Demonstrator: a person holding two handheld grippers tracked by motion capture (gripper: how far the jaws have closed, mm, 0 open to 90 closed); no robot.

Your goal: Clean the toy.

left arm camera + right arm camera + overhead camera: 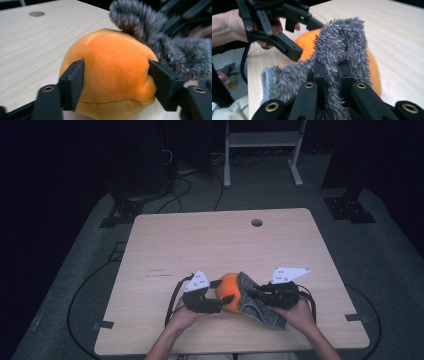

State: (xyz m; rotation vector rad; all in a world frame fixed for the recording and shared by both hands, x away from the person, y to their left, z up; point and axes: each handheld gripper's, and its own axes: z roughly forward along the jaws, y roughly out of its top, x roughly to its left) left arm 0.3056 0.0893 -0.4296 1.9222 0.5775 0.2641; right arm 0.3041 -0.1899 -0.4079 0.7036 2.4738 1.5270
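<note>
Item one, wooden table (220, 240): pale top, round hole (257, 222) at its far edge, everything else grouped near its near edge. Item two, orange plush ball (229, 290): resting on the table near the near edge, midway between the two hands. Item three, grey fuzzy cloth (252, 302): draped against the ball's right side, its lower end trailing onto the table toward the near edge. Item four, left gripper (116, 75): jaws part-closed around the ball, pads pressing its sides. Item five, right gripper (332, 75): jaws pinched tight on a fold of the cloth. Risk, as a judgement: the soft ball may squirt out of the left jaws if they ease, and a hard tug on the cloth could roll it toward the table's edge
</note>
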